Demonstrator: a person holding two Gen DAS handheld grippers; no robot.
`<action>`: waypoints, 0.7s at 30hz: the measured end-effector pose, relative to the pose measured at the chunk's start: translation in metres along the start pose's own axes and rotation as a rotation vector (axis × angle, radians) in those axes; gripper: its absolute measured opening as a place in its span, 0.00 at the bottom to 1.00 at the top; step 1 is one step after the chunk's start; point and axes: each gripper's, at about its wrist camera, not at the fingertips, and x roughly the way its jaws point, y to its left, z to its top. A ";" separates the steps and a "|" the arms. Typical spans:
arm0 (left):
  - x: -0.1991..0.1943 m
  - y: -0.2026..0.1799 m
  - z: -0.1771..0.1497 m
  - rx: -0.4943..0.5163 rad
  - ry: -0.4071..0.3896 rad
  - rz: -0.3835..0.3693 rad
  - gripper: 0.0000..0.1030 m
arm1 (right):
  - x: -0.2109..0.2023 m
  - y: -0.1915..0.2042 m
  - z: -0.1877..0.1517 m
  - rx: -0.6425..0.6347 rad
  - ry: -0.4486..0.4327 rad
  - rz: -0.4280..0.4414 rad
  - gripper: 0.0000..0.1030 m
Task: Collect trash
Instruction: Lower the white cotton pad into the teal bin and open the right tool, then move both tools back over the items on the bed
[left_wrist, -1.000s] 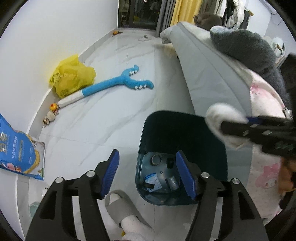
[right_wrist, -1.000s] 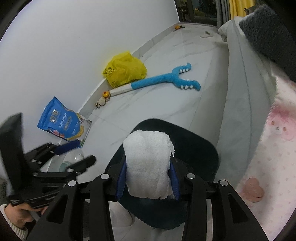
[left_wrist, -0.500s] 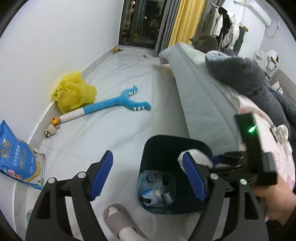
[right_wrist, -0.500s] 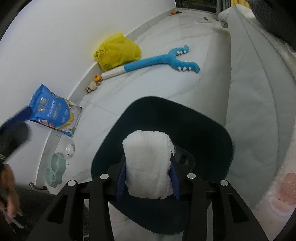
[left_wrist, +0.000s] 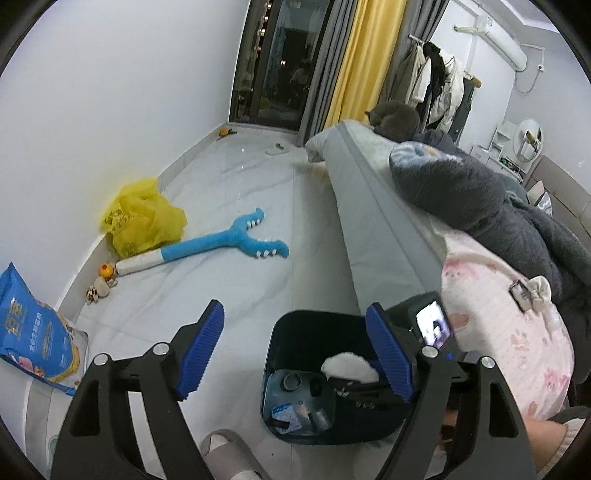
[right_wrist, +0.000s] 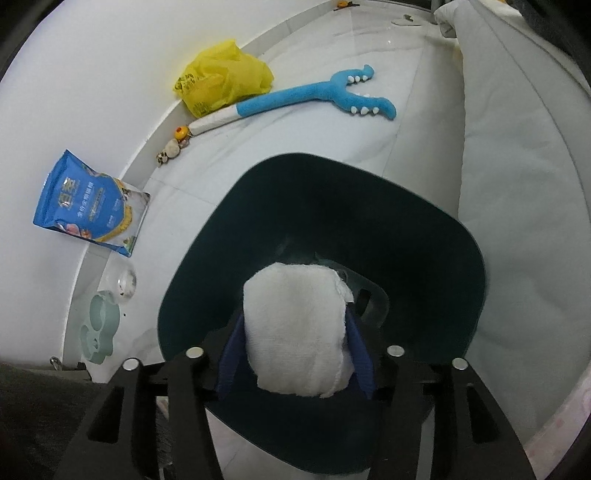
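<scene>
Pale tiled floor (left_wrist: 229, 206) beside grey bed (left_wrist: 373, 206). Dark bin (right_wrist: 436, 258) on floor, trash at bottom. White wad (right_wrist: 295, 332) inside bin mouth, between right gripper (right_wrist: 295, 354) pads; jaws just widened, contact on wad unclear. Left gripper (left_wrist: 295, 354) spread wide, empty, above bin.
</scene>
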 end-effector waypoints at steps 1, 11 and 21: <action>-0.003 -0.001 0.002 0.002 -0.008 -0.002 0.79 | 0.000 0.000 -0.001 0.000 0.003 -0.002 0.63; -0.027 -0.013 0.016 0.034 -0.071 0.036 0.81 | -0.012 0.004 -0.006 -0.001 -0.007 -0.002 0.80; -0.031 -0.026 0.024 0.041 -0.090 0.045 0.81 | -0.055 0.002 -0.007 -0.020 -0.086 -0.002 0.84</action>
